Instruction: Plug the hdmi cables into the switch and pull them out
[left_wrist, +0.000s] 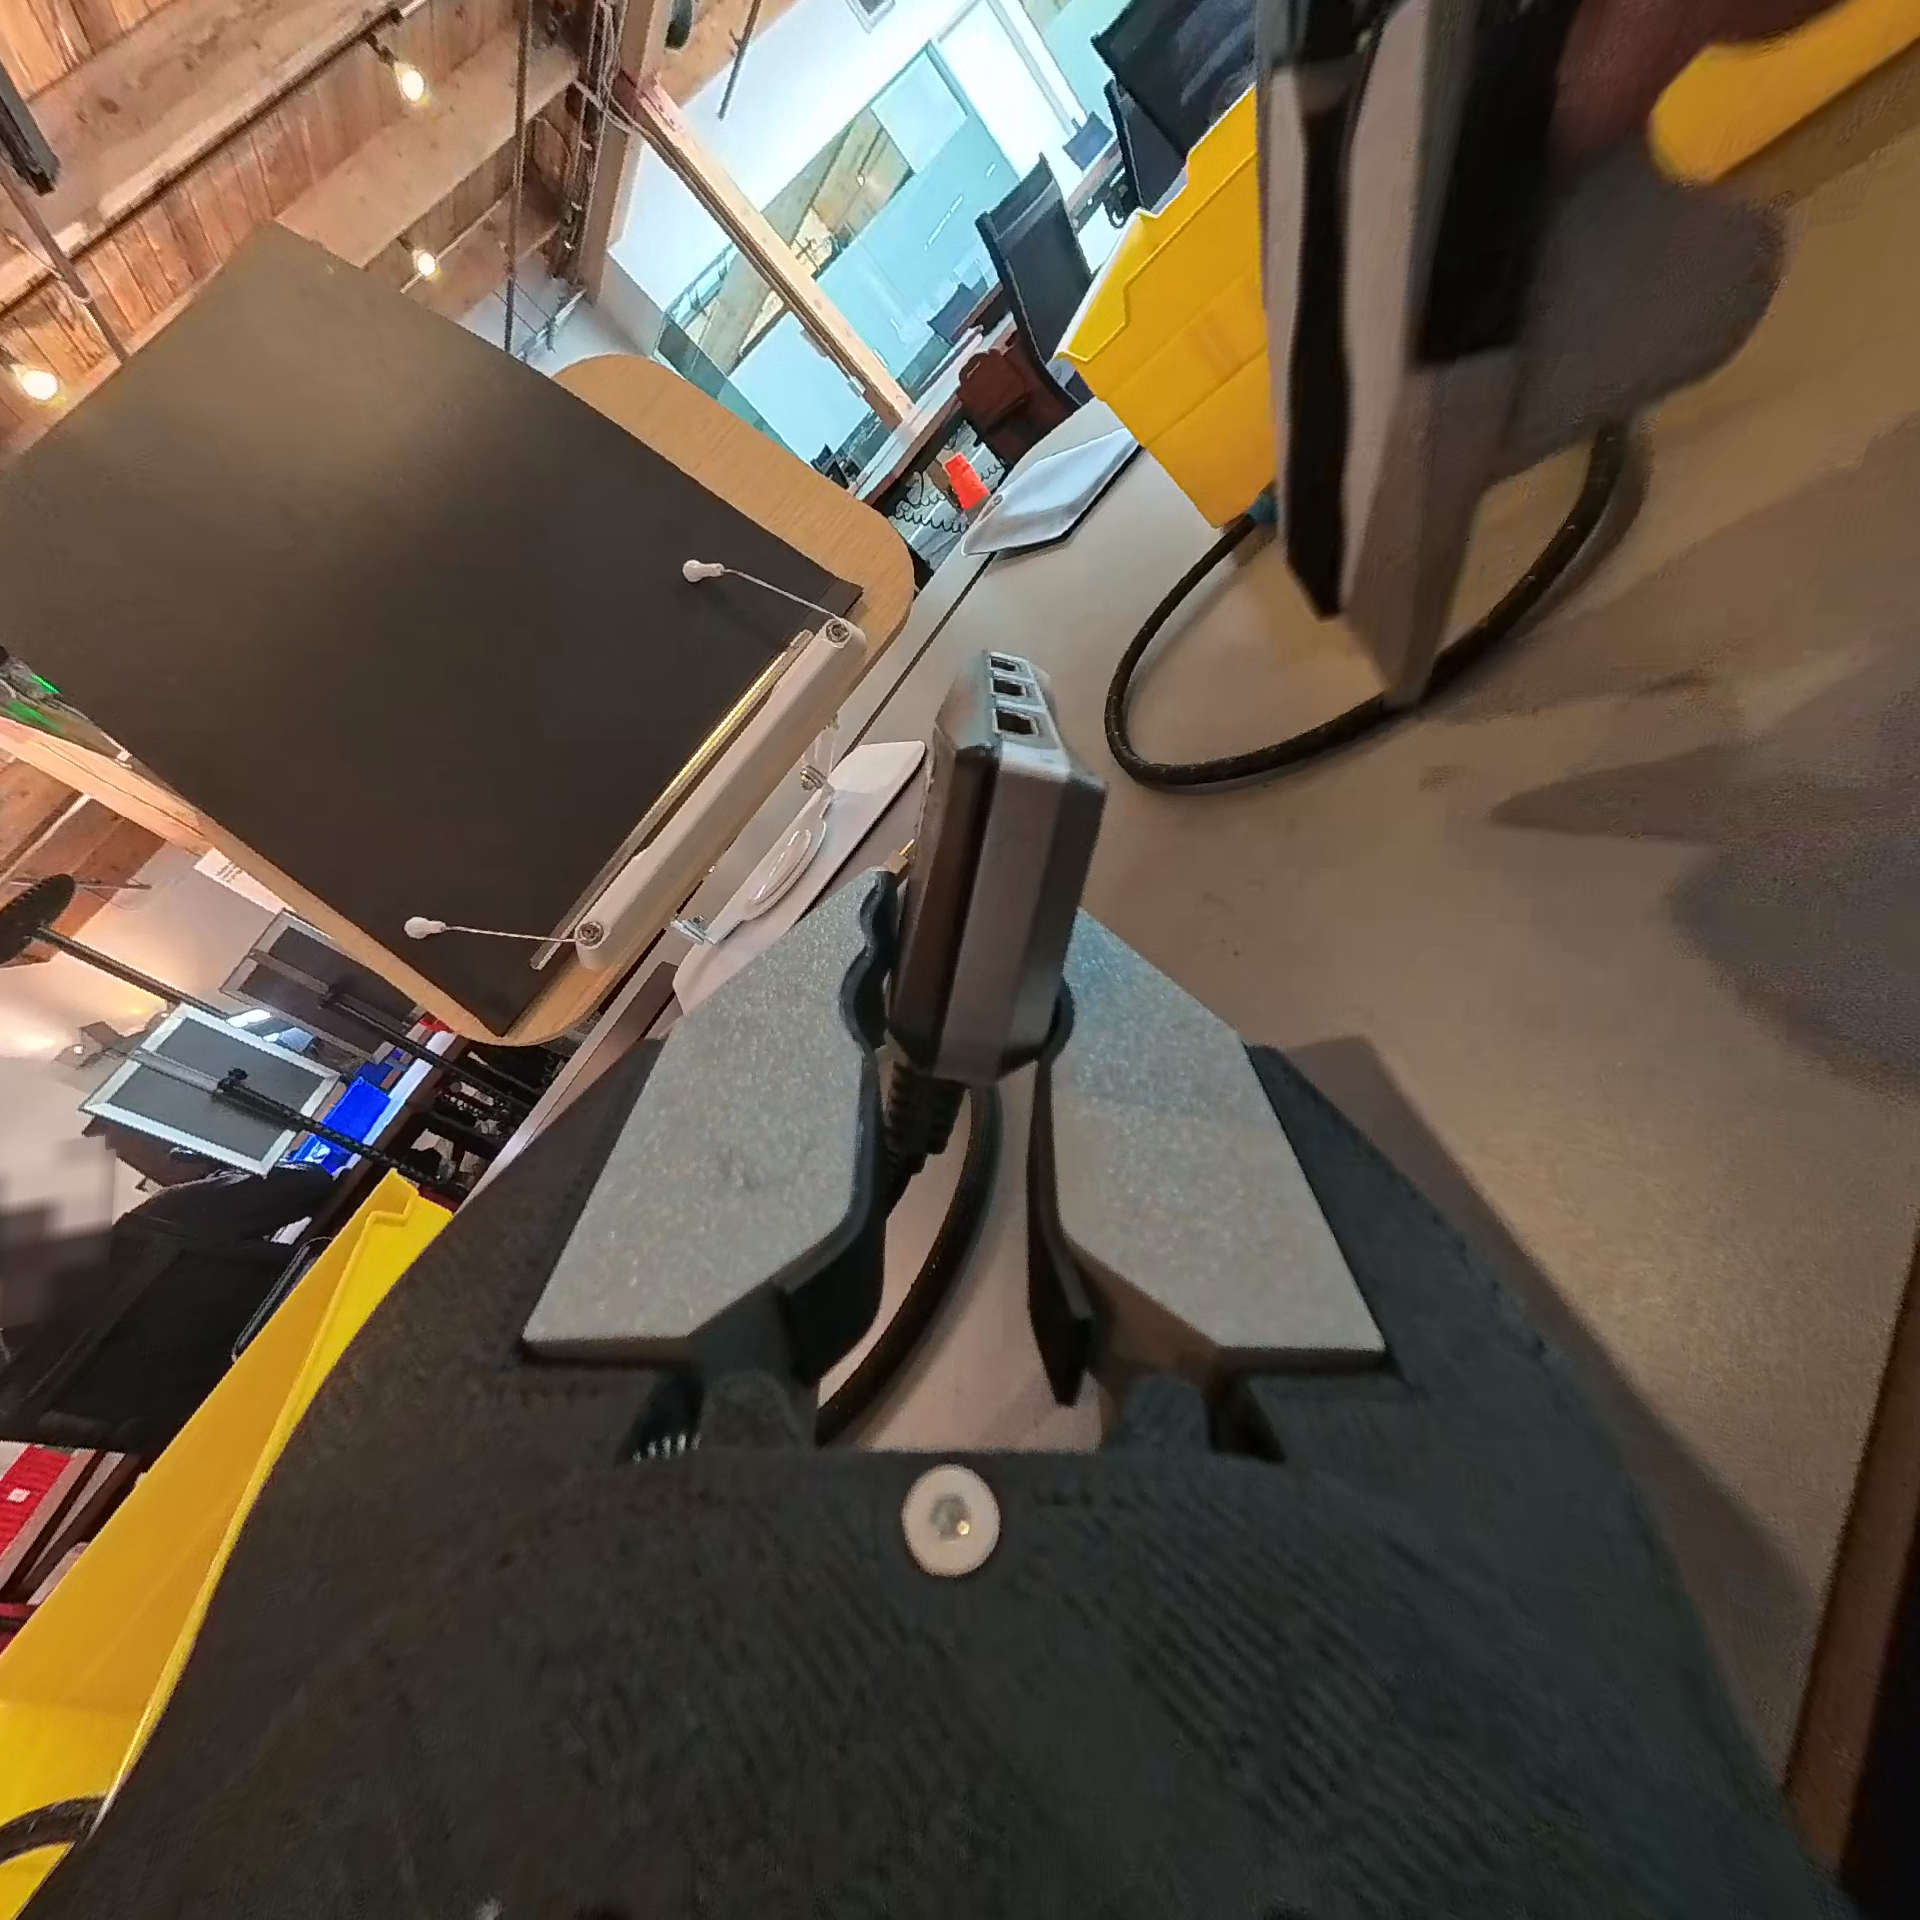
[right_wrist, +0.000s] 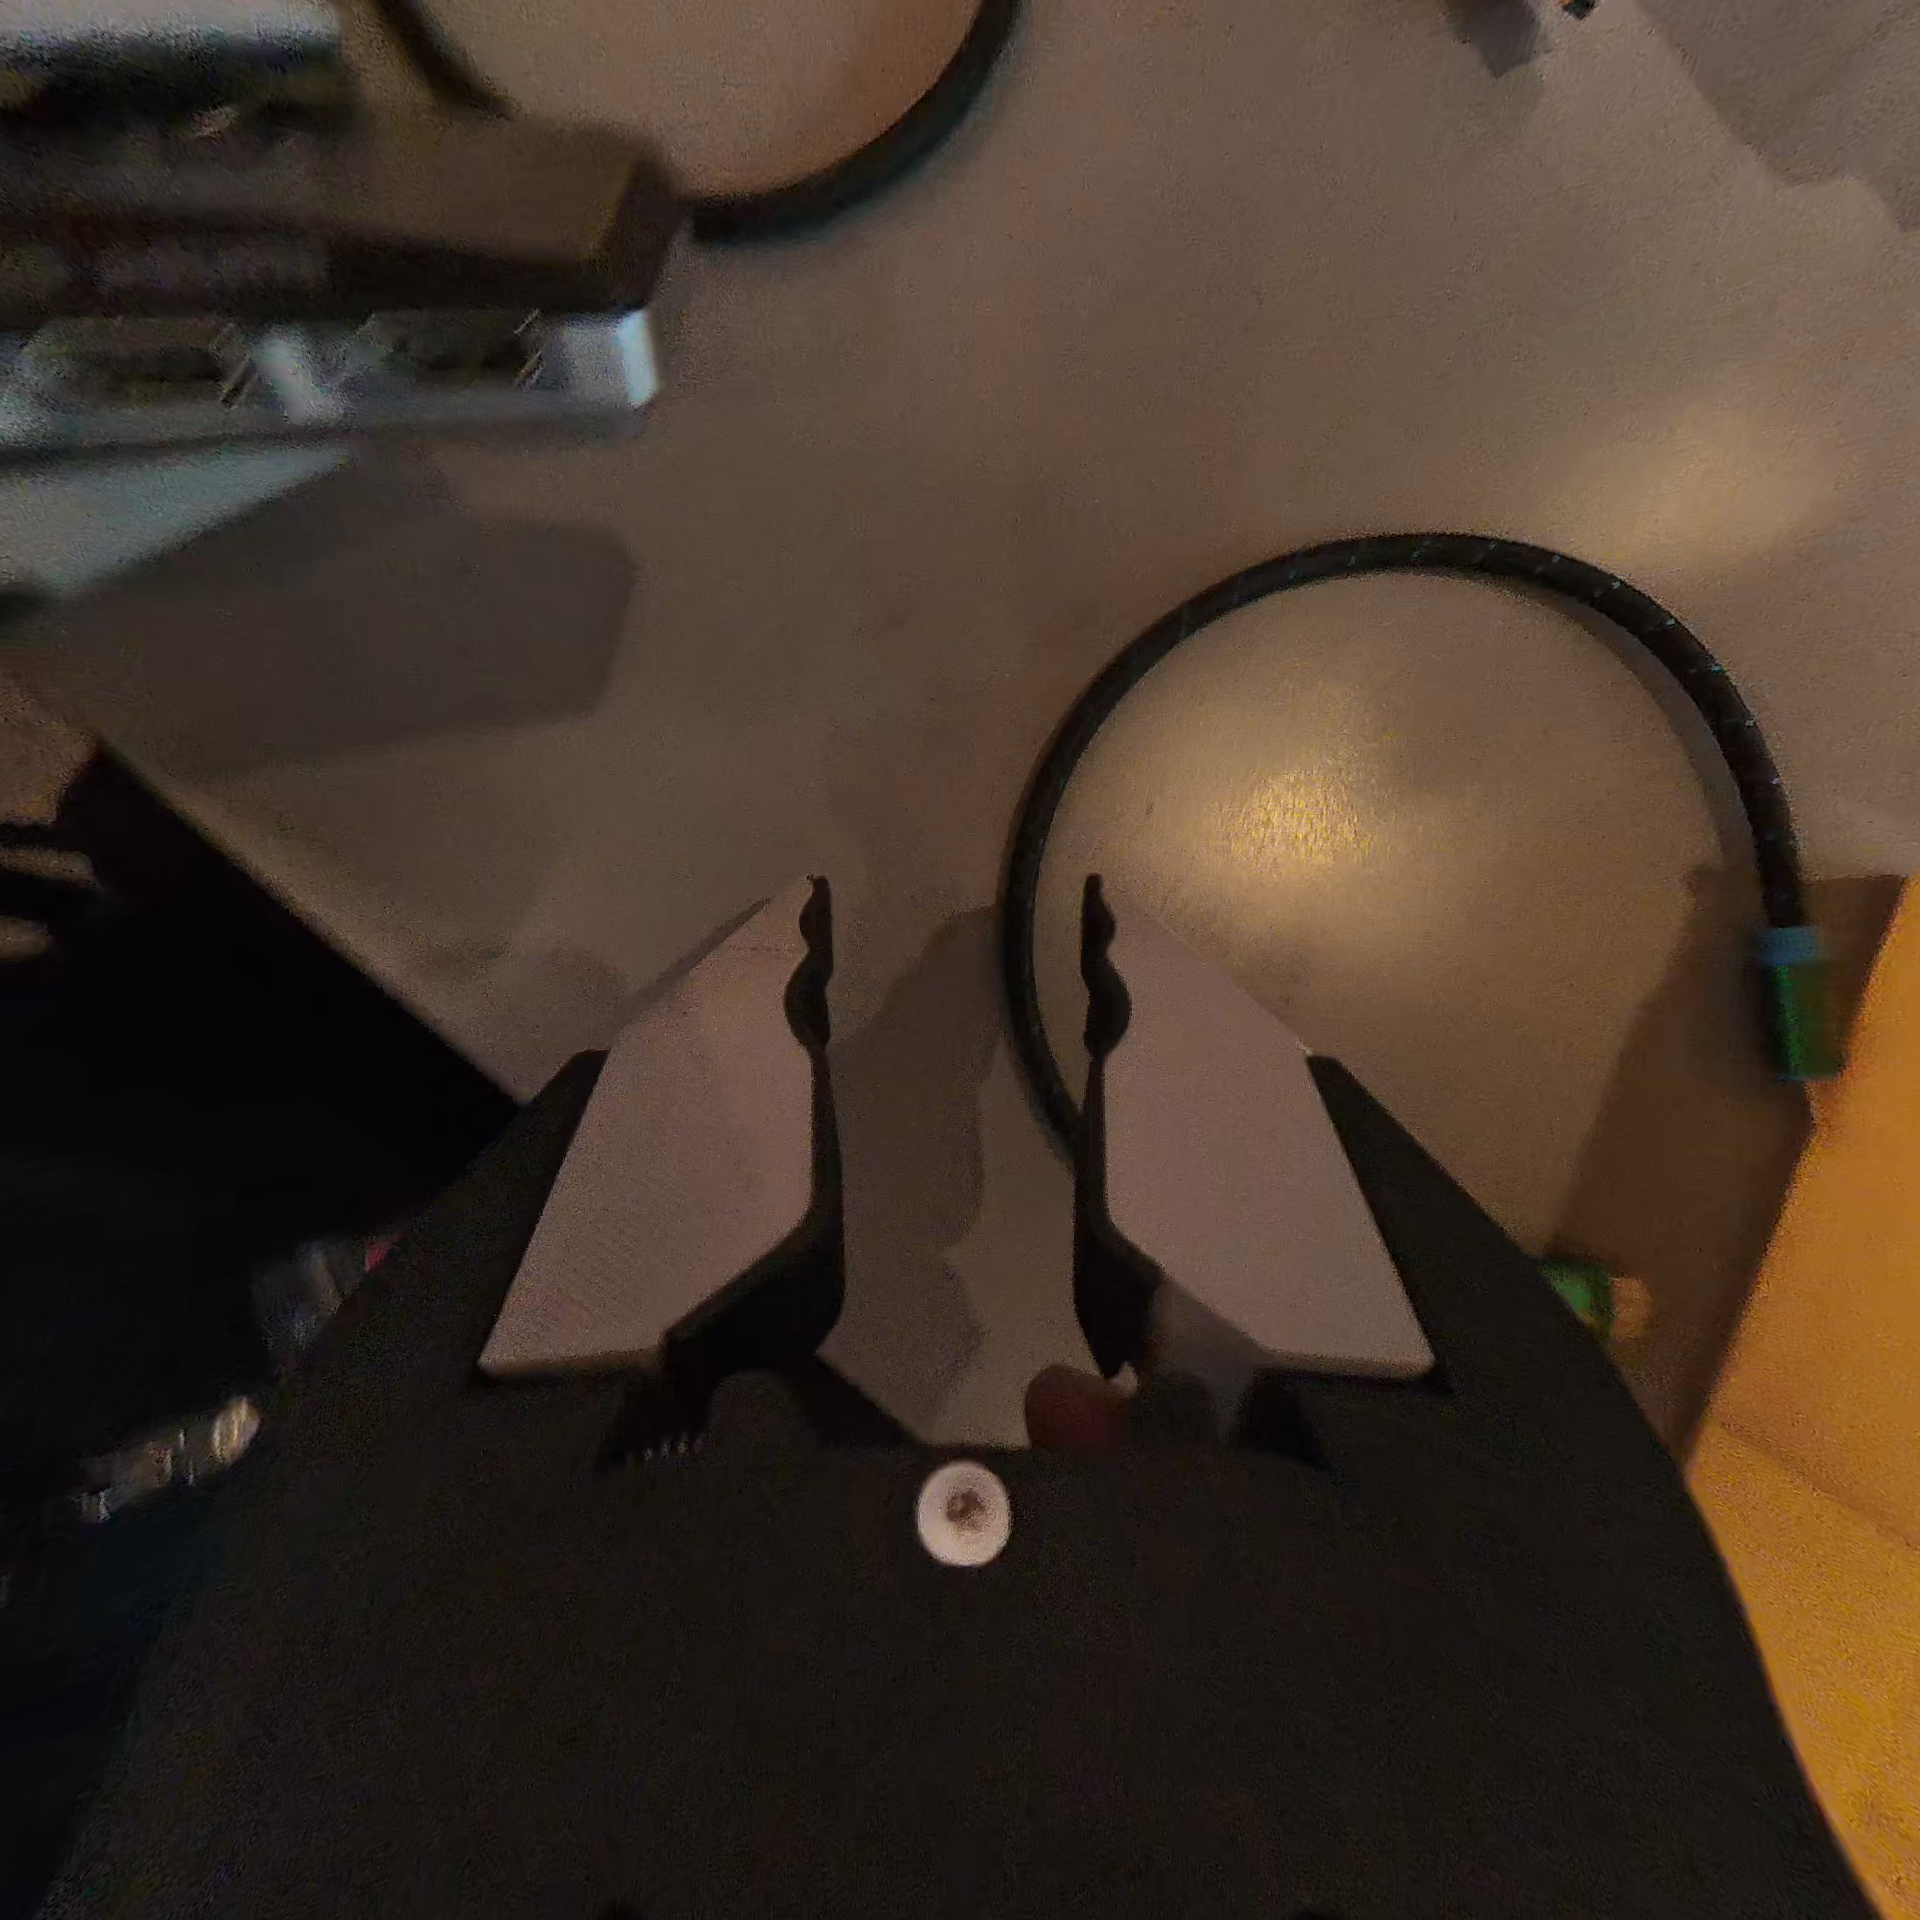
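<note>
Left tongs (left_wrist: 971, 971) nearest, clamped on the grey switch (left_wrist: 1003, 883), held tilted above the tabletop (left_wrist: 1351, 935), its ports facing away. A black cable (left_wrist: 914, 1122) leaves its near end. Right tongs (right_wrist: 951, 904) part-open with nothing between them, low over the tabletop. A braided HDMI cable (right_wrist: 1455, 551) loops just beside them on the right, green plug (right_wrist: 1792, 1003) touching the yellow bin (right_wrist: 1829, 1351). The switch is blurred at far left there.

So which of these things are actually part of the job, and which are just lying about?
Part of the job:
- HDMI switch, held in the left gripper
- black HDMI cable looped on the table
- right gripper, open and empty

Lying about:
- yellow bins
- black board
</note>
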